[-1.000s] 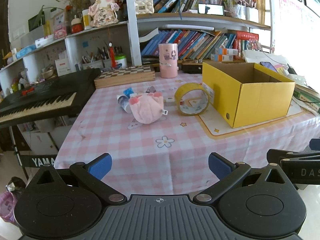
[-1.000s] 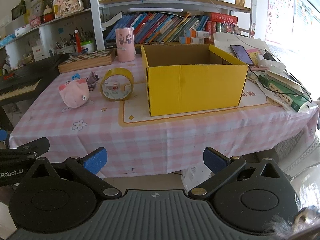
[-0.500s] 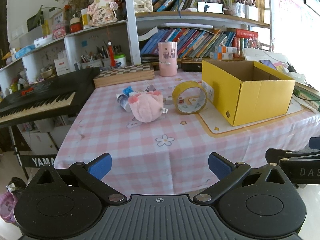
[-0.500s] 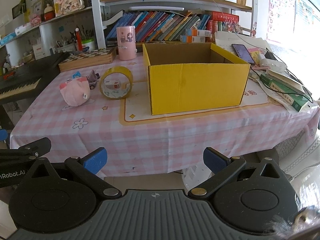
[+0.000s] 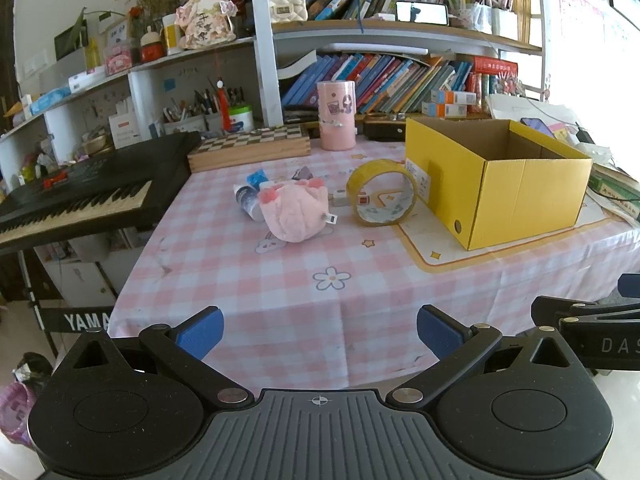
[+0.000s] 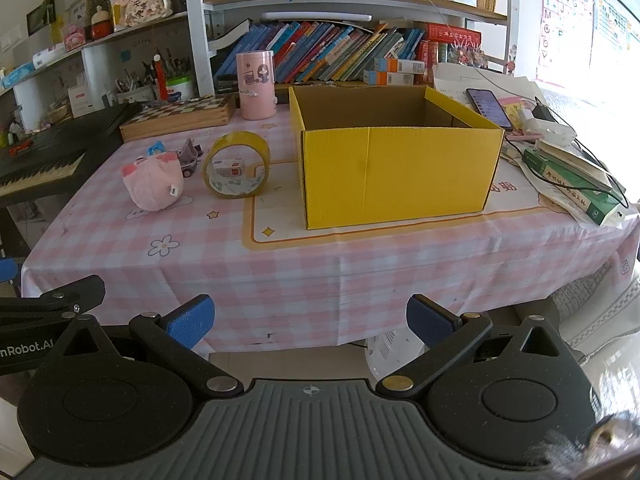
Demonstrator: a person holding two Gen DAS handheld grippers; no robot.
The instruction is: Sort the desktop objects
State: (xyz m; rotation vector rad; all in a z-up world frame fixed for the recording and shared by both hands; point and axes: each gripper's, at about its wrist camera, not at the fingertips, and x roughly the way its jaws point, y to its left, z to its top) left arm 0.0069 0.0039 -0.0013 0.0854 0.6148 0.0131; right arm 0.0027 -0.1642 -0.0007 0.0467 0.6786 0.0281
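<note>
A pink plush toy lies on the pink checked tablecloth. A yellow tape roll stands on edge to its right, with a small white box behind it. An open, empty yellow cardboard box stands further right. A small tube and a grey toy car lie behind the plush. My left gripper is open and empty, off the table's front edge. My right gripper is open and empty, in front of the box.
A pink cylinder cup, a chessboard case and bookshelves stand at the back. A black keyboard adjoins the table's left edge. Books, cables and a phone crowd the right side.
Both views have pulled back slightly from the table and tilted a little. The objects have not moved and both grippers stay open.
</note>
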